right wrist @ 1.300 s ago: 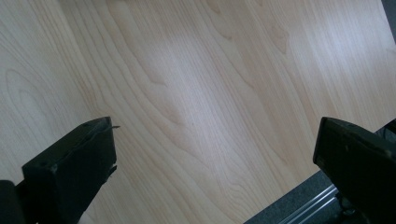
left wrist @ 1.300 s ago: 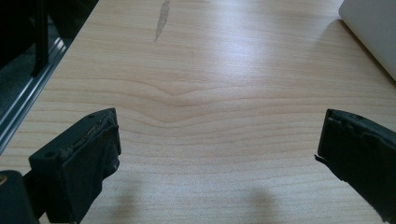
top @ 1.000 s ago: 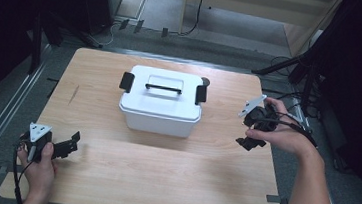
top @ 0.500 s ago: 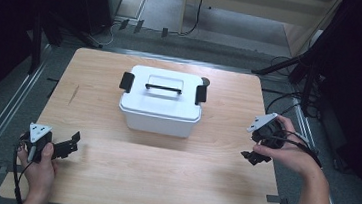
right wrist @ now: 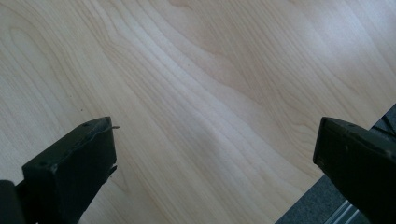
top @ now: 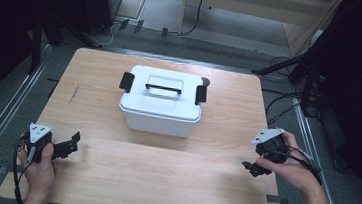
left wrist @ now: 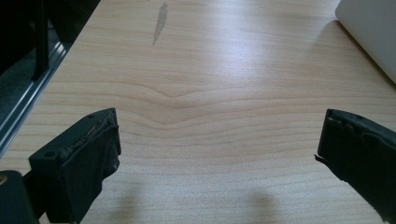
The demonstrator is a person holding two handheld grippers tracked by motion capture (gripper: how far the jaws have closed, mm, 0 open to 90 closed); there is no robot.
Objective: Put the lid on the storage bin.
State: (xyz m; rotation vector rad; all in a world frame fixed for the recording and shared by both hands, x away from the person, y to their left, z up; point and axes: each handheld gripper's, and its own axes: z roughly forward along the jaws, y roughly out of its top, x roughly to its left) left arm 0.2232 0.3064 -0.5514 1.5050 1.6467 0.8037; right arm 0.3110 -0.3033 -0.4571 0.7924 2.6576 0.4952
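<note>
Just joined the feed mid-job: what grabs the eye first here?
The white lidded box with black side latches and a black top handle, standing toward the far middle of the wooden table. The left gripper sits at the near left corner, the right gripper at the near right edge, both open, holding nothing.

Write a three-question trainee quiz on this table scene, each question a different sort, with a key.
1. True or false: the white box on the table has its lid on.
2. Multiple choice: the left gripper is A) open, holding nothing; B) shut on the box handle; C) lying inside the box.
3. Fill in: the right gripper, jaws open, looks down near the table's ____.

Key: 1 true; 2 A; 3 edge.
</note>
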